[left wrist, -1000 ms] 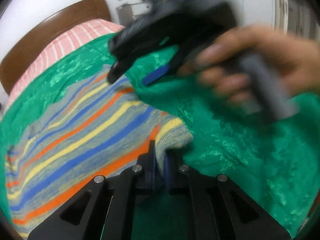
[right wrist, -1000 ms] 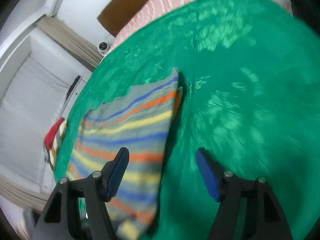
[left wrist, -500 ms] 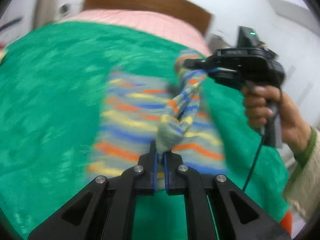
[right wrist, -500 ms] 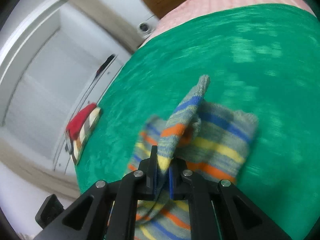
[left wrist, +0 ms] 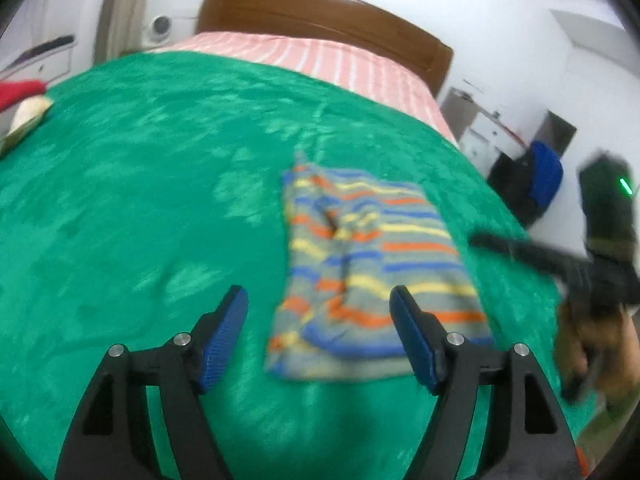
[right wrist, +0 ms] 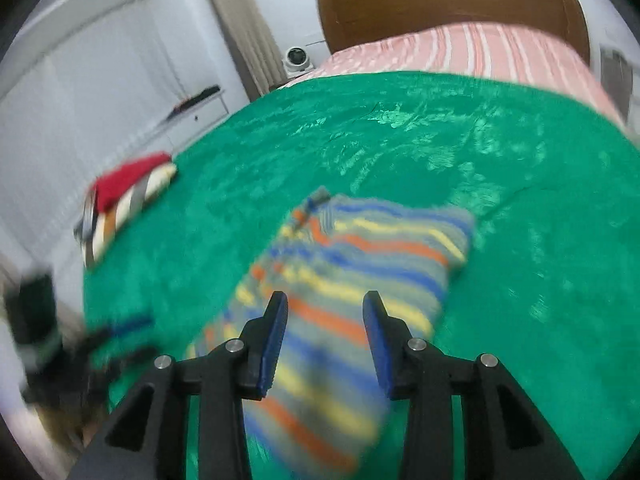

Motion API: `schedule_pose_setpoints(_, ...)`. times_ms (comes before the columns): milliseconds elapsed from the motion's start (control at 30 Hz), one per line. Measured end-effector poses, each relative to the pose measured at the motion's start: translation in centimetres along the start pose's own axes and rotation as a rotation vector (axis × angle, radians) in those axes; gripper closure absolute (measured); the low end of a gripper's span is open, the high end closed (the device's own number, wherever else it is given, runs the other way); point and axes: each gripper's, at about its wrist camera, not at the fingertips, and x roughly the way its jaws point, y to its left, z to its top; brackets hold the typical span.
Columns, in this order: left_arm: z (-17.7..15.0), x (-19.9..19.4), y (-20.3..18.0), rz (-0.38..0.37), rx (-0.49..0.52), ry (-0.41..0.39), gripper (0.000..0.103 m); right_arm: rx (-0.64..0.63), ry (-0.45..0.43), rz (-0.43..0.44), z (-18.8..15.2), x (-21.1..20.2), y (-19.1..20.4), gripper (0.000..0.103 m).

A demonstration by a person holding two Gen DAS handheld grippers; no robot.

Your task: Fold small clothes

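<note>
Left wrist view: our left tongs (left wrist: 318, 338) gape empty, jumper (left wrist: 372, 272) folded on the bed (left wrist: 140, 200) just ahead. Right tongs (right wrist: 325, 338) part-spread, empty above it. We'd square edges gently before any further fold.

This was a bedroom in a home. A bed took up most of both views, spread with a green blanket (right wrist: 500, 168) over a pink striped sheet (right wrist: 480, 52), and a brown wooden headboard (right wrist: 440, 4) stood against the white wall at 12 o'clock. A beige curtain (right wrist: 240, 28) hung at 11 o'clock, with white wardrobe panels (right wrist: 80, 92) at 9 o'clock. Folded clothes (right wrist: 124, 204) lay stacked at the blanket's edge, toward 9 o'clock.
</note>
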Motion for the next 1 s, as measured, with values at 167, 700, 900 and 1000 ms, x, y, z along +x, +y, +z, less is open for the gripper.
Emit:
schedule_pose_setpoints(167, -1.1, 6.1, -1.2, 0.143, 0.043, 0.195, 0.058, 0.024, 0.212, -0.015, -7.1, 3.9, -0.5, 0.063)
schedule_pose_setpoints(700, -1.2, -6.2, -3.5, 0.168, 0.141, 0.056, 0.015, 0.014, -0.065, -0.563, -6.7, -11.3, 6.6, 0.007)
schedule_pose_setpoints(900, -1.4, -8.0, -5.0, 0.150, 0.155, 0.035, 0.015, 0.034, -0.075, -0.585, -7.4, -14.1, 7.1, 0.007)
schedule_pose_setpoints(1000, -1.3, -8.7, -5.8, 0.142, 0.172, 0.027, 0.014, 0.039, -0.089, -0.592, -7.8, -15.7, 7.6, 0.007)
